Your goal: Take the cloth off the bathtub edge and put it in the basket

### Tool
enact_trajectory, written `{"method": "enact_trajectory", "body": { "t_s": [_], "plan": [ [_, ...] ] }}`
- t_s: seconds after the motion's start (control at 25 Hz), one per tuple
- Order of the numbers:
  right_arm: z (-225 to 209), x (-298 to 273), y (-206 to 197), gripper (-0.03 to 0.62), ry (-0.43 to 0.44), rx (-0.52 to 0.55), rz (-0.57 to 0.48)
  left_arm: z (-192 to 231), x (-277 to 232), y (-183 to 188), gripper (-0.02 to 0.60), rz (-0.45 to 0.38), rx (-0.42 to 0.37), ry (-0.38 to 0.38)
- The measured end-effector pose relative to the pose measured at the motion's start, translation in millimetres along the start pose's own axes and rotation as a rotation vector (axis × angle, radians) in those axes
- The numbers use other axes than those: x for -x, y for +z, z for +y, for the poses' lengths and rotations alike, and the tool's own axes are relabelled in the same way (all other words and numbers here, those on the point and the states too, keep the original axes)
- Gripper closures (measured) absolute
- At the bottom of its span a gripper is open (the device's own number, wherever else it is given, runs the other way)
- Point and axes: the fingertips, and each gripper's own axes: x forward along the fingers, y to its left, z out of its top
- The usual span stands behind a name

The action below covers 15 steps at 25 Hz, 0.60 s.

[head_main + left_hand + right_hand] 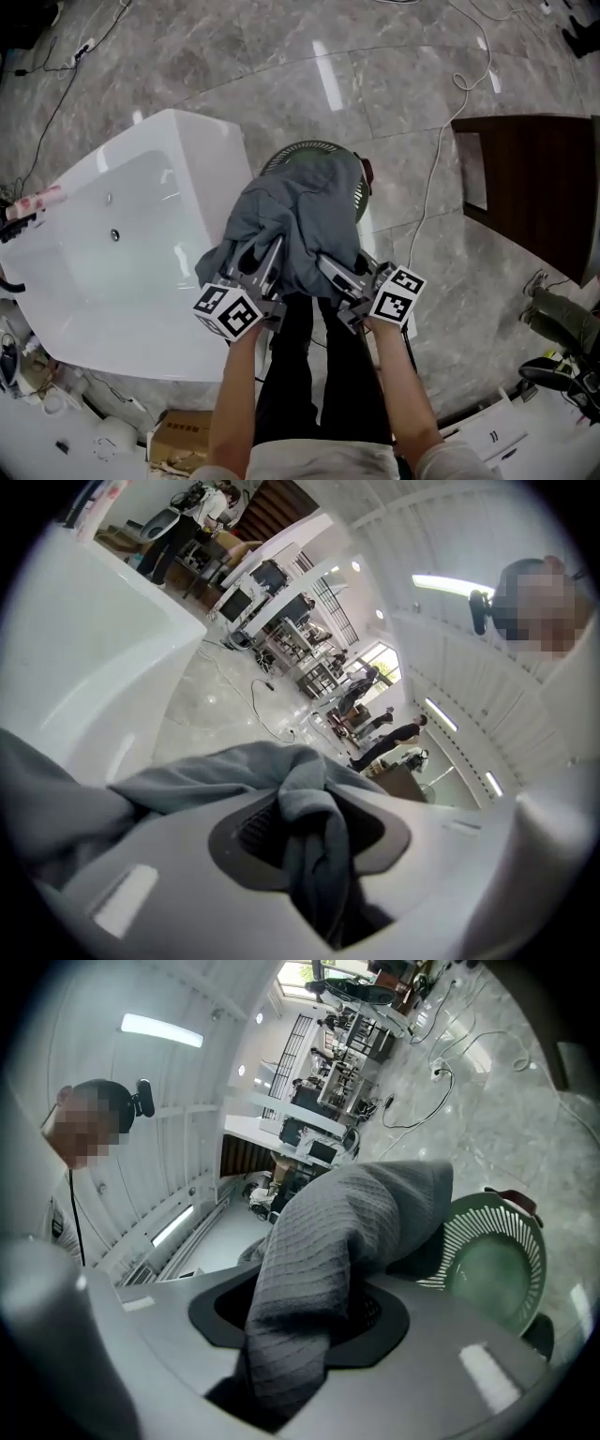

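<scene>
**Left claw** [309, 829]: jaws clamped on a bunched fold of the cloth [225, 772]. The fold fills the gap between the pads and spills past the tips.

**Right claw** [298, 1309]: jaws likewise clamped, on a thicker ribbed roll of the same cloth that rises from between the pads and arches forward.

**Cloth**
- Grey, waffle-textured.
- It is held up between the two claws, with its bulk sagging ahead of the tips.
- Judged soft, limp and light, with no stiffness to keep a shape. It is not fragile and not slippery against the pads.
- A pinch on a gathered fold, as now, seems the sound hold. Loose corners will trail and could snag on a rim.

**Basket** [497, 1262]
- Green, round, with a slotted wall.
- It sits just beyond and below the tips, largely covered by the hanging cloth. Its interior shows to the right claw's right.

**Bathtub** [112, 253]
- White, to the left of the left claw.
- The cloth's left corner lies near its rim. Whether the two touch cannot be told.

**Forearms** [401, 394]: both bare and reaching forward side by side. The claws sit close together, angled slightly downward with their tips converging on the cloth.

**Floor** [375, 84]: grey marble, with cables running beyond the basket.
</scene>
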Motion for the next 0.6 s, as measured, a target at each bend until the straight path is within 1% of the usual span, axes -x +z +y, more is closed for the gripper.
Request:
{"method": "enact_trajectory", "body": {
  "t_s": [0.24, 0.4, 0.52, 0.6],
  "plan": [
    [-24, 24, 15, 0.422, -0.063, 0.024, -0.009, -8, -34, -25, 0.411, 0.061, 0.035, -0.017],
    [-47, 34, 22, 0.422, -0.11, 0.031, 0.011, -8, -55, -39, 0.411, 0.09, 0.039, -0.009],
    [-66, 32, 20, 0.422, -0.145, 0.017, 0.036, 3, -65, -46, 0.411, 0.122, 0.027, 0.024],
    [-82, 26, 12, 0.421, -0.171, 0.004, 0.067, 18, -70, -52, 0.411, 0.147, 0.012, 0.066]
  ]
}}
